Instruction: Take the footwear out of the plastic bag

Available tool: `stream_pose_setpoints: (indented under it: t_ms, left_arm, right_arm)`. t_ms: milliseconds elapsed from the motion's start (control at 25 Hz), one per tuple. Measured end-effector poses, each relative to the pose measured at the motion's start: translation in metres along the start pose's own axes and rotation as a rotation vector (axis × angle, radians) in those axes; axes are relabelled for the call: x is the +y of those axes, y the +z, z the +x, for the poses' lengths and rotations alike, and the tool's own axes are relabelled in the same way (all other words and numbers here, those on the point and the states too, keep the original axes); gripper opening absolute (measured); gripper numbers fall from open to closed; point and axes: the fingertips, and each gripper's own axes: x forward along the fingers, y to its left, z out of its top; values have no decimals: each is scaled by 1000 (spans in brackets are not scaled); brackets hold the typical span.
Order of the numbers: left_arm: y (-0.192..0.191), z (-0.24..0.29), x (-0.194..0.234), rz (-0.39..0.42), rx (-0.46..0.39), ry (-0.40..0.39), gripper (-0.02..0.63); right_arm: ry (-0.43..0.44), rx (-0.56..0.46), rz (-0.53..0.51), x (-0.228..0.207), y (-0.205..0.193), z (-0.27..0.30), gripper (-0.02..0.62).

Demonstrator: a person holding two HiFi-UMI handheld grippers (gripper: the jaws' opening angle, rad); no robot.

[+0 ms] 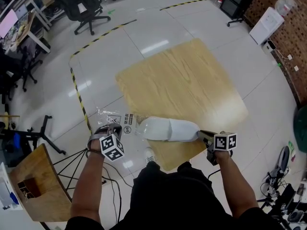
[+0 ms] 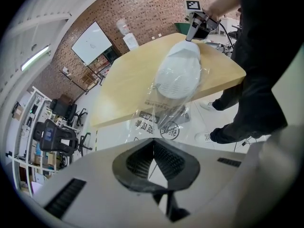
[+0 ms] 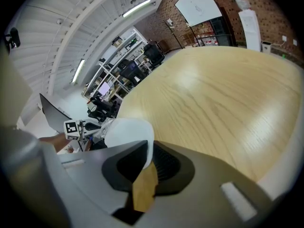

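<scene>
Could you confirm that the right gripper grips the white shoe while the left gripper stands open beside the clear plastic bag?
Not quite: in the left gripper view the left gripper is shut on the clear plastic bag; the right gripper grips the white shoe.

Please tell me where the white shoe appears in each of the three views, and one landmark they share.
Head view: the white soft shoe is low centre, over the near edge of the light wooden table.
Left gripper view: upper centre-right, partly inside the clear plastic bag.
Right gripper view: lower left, its rim pinched by the right gripper.
Shared landmark: that table, in all three views.
</scene>
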Motion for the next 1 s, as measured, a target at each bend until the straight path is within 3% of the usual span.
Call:
stream_pose_setpoints:
  t_ms: [440,720,840,1000]
  left_arm:
    - [-31,-6,32,-25,59,64,8]
    - [-35,-21,76,-38,84,174,8]
    - [-23,-33,101,-45,76,226,8]
    - [25,-39,126,-49,0,266,8]
  right_arm:
    - [-12,5,-1,-2,-2,1,41]
    - [-22,10,-7,-3,-2,2,43]
    - [-21,8,-11,-4,-1,0,43]
    - [-22,-8,-10,-4,1,0,43]
